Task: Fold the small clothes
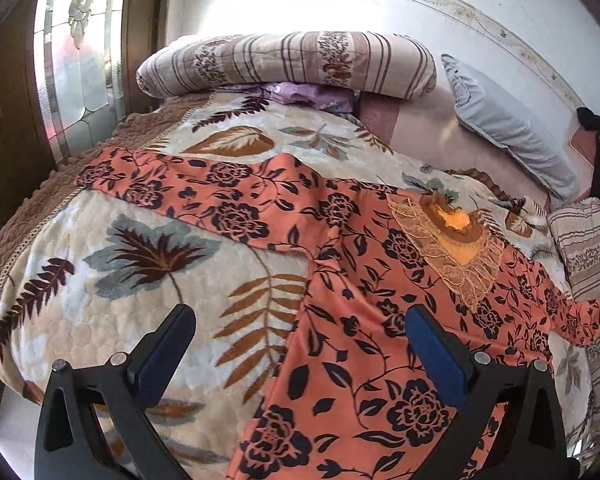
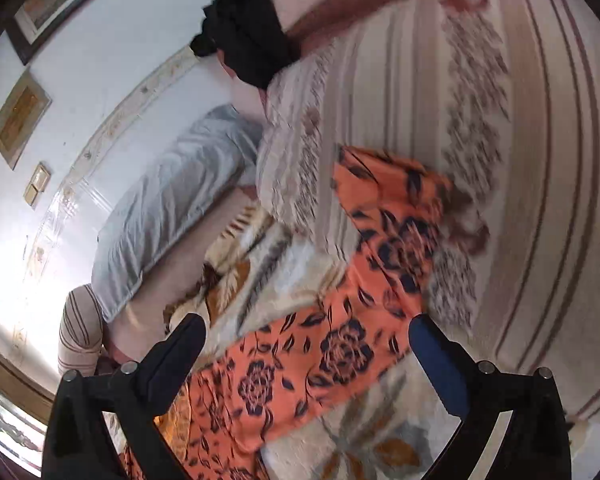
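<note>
Leaf-print blanket (image 1: 100, 320) bare left of spread orange garment (image 1: 360, 340).

An orange floral garment (image 1: 340, 280) with a lace-trimmed neckline lies spread flat on a cream leaf-print blanket (image 1: 120, 280), one sleeve stretched out toward the upper left and the other reaching the right edge, where it meets a folded striped cloth (image 1: 584, 252). The left gripper (image 1: 300, 332) hovers over the garment's left edge with its jaws wide apart and nothing between them, the right finger above the orange fabric and the left above the blanket. Behind lie a rolled striped quilt (image 1: 292, 64) and a grey pillow (image 1: 508, 128).
</note>
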